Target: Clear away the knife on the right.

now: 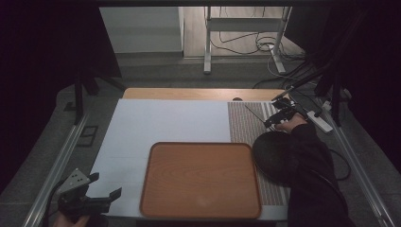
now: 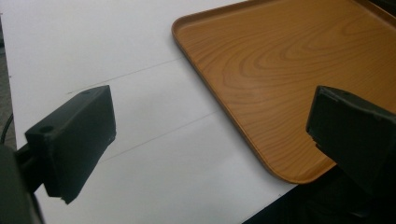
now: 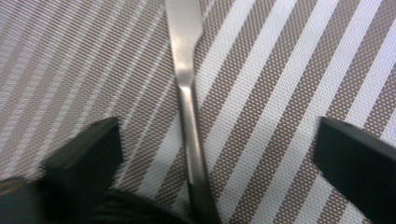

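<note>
Knife (image 3: 189,116) between open hand-held gripper (image 3: 217,144) jaws

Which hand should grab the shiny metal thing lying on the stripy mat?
Probably the right. The right gripper sits just over the metal utensil on the striped mat, jaws open on either side of it. The left gripper is open too, but waits far off by the wooden tray.

A grey carpeted floor (image 1: 156,71) runs beyond the tabletop (image 1: 161,123). A white metal stand (image 1: 246,33) with tangled cables (image 1: 255,45) sits against a pale wall (image 1: 142,28). Dark curtains (image 1: 42,56) hang at both sides; light is dim.
</note>
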{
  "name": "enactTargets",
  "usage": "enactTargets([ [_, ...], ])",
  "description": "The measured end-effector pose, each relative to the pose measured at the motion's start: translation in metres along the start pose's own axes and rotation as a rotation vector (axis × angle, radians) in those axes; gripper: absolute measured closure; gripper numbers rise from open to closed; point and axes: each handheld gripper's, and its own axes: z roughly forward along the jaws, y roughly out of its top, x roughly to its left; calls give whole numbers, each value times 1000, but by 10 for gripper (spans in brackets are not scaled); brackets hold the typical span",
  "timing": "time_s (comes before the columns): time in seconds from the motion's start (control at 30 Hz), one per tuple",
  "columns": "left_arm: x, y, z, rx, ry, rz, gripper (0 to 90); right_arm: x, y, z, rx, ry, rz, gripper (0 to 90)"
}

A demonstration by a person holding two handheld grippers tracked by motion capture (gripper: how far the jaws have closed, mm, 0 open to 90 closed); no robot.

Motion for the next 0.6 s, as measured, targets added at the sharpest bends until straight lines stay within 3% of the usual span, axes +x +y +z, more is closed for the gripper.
enactTargets([
  [0.03, 0, 0, 0, 0, 0, 0, 25, 1, 2, 6, 27, -12, -3, 0],
  [0.23, 0, 0, 0, 0, 1, 1, 25, 2, 3, 15, 63, -35, -22, 6],
  [0.3, 0, 0, 0, 1, 1, 1, 24, 1, 4, 18, 84, -28, -41, 98],
  [0.33, 0, 0, 0, 1, 1, 1, 24, 1, 4, 18, 84, -28, -41, 98],
  [0.37, 0, 0, 0, 1, 1, 2, 24, 0, 4, 17, 84, 6, -41, 149],
  [0.43, 0, 0, 0, 2, 1, 3, 24, 1, 5, 13, 69, 13, -55, 342],
  [0.47, -1, 0, 0, 2, 2, 4, 24, 1, 5, 13, 69, 13, -55, 342],
  [0.53, -1, 0, 0, 2, 2, 5, 25, 3, 7, 10, 75, 28, -90, 511],
  [0.6, -1, 0, 0, 3, 2, 6, 24, 5, 10, 9, 91, 38, -115, 620],
])
